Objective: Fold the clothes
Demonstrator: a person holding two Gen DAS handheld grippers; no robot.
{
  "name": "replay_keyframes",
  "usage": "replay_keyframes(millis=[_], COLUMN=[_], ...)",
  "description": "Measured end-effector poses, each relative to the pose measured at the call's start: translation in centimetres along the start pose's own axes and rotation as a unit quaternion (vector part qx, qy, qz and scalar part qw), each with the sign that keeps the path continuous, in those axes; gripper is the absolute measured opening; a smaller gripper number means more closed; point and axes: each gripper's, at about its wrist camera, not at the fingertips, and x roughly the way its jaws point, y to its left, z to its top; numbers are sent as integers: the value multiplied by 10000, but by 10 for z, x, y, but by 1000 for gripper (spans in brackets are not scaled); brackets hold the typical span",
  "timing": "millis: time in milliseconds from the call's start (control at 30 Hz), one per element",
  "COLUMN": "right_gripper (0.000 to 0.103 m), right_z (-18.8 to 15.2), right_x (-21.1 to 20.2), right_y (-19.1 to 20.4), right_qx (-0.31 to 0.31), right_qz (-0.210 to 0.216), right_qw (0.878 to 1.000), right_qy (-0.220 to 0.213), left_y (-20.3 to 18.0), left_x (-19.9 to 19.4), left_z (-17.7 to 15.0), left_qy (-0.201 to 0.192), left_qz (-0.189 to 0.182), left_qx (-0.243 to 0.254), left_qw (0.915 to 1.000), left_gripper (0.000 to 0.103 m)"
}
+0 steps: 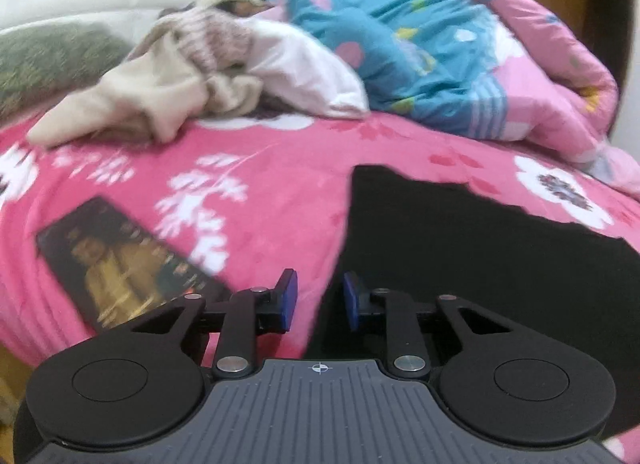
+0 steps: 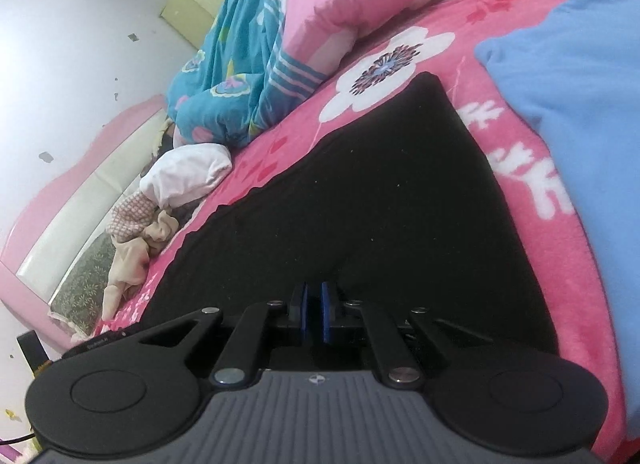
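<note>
Black garment (image 2: 360, 200) lies spread flat on the pink flowered blanket (image 1: 280, 168), near edge of the bed, so this looks like the item currently being folded. Right gripper (image 2: 314, 314): pads nearly pressed together with only a thin slit showing, sitting over the garment's near edge with a small ridge of cloth rising toward them; probably pinching that edge, but black on black, so I can't confirm cloth is in the slit. Left gripper (image 1: 320, 300): pads part-way apart, pink blanket visible through the gap, the garment's left edge just beside the right pad; no cloth between the pads as far as I can see. My read: the two grippers are set at the near edge to take hold on both sides and carry it over toward the far edge as one fold. A phone (image 1: 128, 264) with a lit screen lies on the blanket, near left, close to the left gripper, and could get dragged. Blue garment (image 2: 568, 112) lies flat to the right. Far side: a heap of beige and white clothes (image 1: 168, 80), plus a bunched blue and pink quilt (image 1: 400, 44). No basket, bin or other container in view; everything sits loose on the bed.
</note>
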Motion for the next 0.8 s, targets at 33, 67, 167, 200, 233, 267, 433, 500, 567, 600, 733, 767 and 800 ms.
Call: replay_keyframes(millis=[33,67,167,200,233,267,433,500,567,600,733,767,800], right_gripper=[5,5,5,5,5,5,5,5,5,5,5,5,5], right_z=[0,0,-1,-1,-1,-1,-1,-2,-2,-2,-2,-2,-2], right_x=[0,1,0,0,0,-1,0,0,0,0,-1,-1,-1], right_y=[0,-1,-3,-4,-4,-4,-7,-8,-9,-9,-9,-9,-9], right_qx=[8,37,91,101,100,98,118,167,186,184,197,203,209], right_qz=[7,18,49,59,66,73,130,164,179,175,175,179,184], right_qw=[10000,10000,9999,9999,9999,9999,9998,9997,9997,9997,9996,9996,9996], right_qy=[-3,-9,-22,-25,-27,-29,-43,-43,-44,-46,-47,-48,-48], left_y=[-5,-14,-34,-34,-32,-25,-3,-1,-11,-18,-23,-13,-5], left_x=[0,5,25,35,45,50,47,44,46,47,85,95,99], left_z=[3,4,7,6,6,8,29,39,43,44,45,48,54], left_qy=[-9,10,221,327,398,390,164,104,151,191,552,607,569], left_qz=[-128,-298,-676,-617,-550,-480,84,-56,-525,-750,-583,-425,-277], left_qx=[71,175,378,341,287,168,-53,-153,-99,-12,-90,-282,-414], left_qw=[9999,9994,9968,9970,9973,9979,9998,9998,9985,9970,9967,9968,9971], left_gripper=[24,24,24,24,22,19,8,8,8,8,10,11,10])
